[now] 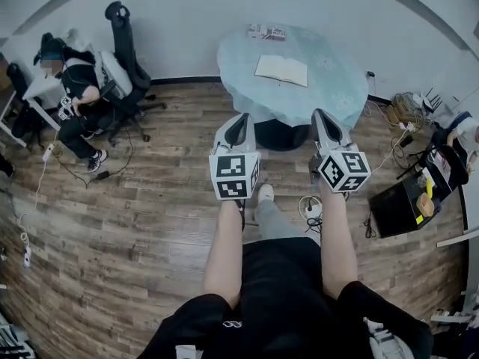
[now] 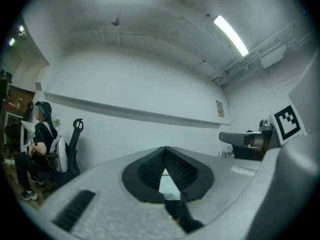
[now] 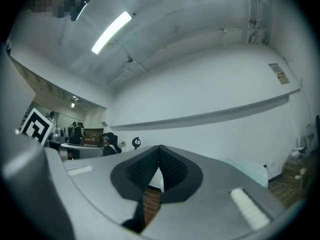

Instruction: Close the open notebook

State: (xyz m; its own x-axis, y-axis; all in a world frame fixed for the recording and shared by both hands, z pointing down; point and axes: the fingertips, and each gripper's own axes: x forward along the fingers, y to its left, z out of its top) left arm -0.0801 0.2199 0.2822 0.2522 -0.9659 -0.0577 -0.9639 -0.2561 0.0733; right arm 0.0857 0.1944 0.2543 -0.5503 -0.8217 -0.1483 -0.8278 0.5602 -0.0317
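Note:
An open notebook (image 1: 281, 69) lies flat with white pages up on a round table (image 1: 337, 88) covered in pale blue cloth, at the top centre of the head view. Both grippers are held out level over the wooden floor, short of the table's near edge. My left gripper (image 1: 240, 120) has its jaws meeting at the tips with nothing between them, as the left gripper view (image 2: 164, 150) also shows. My right gripper (image 1: 322, 115) is likewise shut and empty, its tips touching in the right gripper view (image 3: 159, 148). The notebook is hidden in both gripper views.
A seated person (image 1: 78, 99) and a black office chair (image 1: 123, 47) are at the far left. Cables (image 1: 400, 111) and a black case (image 1: 397, 204) lie on the floor at the right. A small printed item (image 1: 267, 32) rests at the table's far edge.

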